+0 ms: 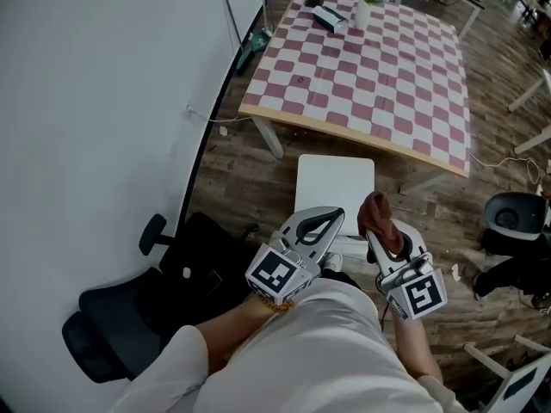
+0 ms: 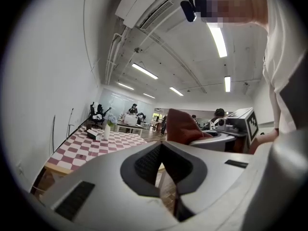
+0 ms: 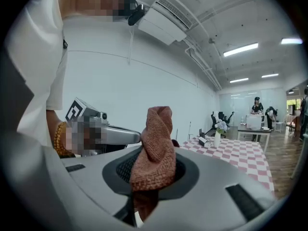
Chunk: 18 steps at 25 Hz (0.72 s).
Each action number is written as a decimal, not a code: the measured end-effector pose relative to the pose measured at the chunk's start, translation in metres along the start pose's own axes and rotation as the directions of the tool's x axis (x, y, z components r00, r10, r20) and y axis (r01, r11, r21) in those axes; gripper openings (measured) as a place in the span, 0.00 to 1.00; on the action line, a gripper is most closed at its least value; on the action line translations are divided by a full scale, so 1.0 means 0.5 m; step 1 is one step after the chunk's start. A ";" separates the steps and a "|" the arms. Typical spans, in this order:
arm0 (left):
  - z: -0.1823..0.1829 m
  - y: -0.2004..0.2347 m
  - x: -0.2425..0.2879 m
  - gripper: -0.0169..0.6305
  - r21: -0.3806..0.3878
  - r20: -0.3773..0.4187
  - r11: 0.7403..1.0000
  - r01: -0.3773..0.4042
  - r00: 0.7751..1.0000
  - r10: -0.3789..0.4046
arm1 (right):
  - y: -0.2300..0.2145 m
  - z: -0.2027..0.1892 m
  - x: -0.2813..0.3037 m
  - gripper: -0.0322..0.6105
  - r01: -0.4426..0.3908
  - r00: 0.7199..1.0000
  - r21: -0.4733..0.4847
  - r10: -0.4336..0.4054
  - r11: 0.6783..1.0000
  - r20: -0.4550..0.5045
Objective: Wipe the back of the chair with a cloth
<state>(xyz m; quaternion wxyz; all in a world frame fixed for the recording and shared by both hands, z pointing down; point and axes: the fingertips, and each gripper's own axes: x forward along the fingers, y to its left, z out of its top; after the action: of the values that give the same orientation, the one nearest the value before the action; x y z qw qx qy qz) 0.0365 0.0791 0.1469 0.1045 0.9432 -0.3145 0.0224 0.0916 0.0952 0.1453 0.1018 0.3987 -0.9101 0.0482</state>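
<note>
Rust-brown terry cloth stands bunched in my right tongs, which are clamped on its lower fold so that a loose wad sticks out for wiping. My left tongs are closed on nothing, held free just beside them at nine o'clock. The white square-seated chair sits at twelve o'clock; I judge its back not yet touched.
</note>
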 end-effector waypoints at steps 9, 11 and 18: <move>0.023 -0.042 0.008 0.05 -0.043 0.019 0.999 0.002 1.000 -0.001 | 0.022 0.055 -0.030 0.17 0.035 0.996 0.010 -0.036 0.999 0.084; 0.027 -0.045 0.011 0.04 -0.048 0.028 0.999 0.002 1.000 -0.001 | 0.027 0.058 -0.026 0.17 0.035 0.996 0.007 -0.036 0.999 0.086; 0.036 -0.035 0.012 0.04 -0.008 0.056 1.000 -0.001 0.998 0.001 | 0.021 0.066 -0.023 0.17 0.043 0.995 0.004 -0.043 0.999 0.091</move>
<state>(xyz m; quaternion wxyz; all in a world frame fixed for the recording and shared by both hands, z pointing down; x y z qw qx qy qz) 0.0512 0.0854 0.1267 0.0995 0.9429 -0.3178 -0.0052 0.0868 0.1049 0.1103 0.0608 0.4201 -0.9050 0.0287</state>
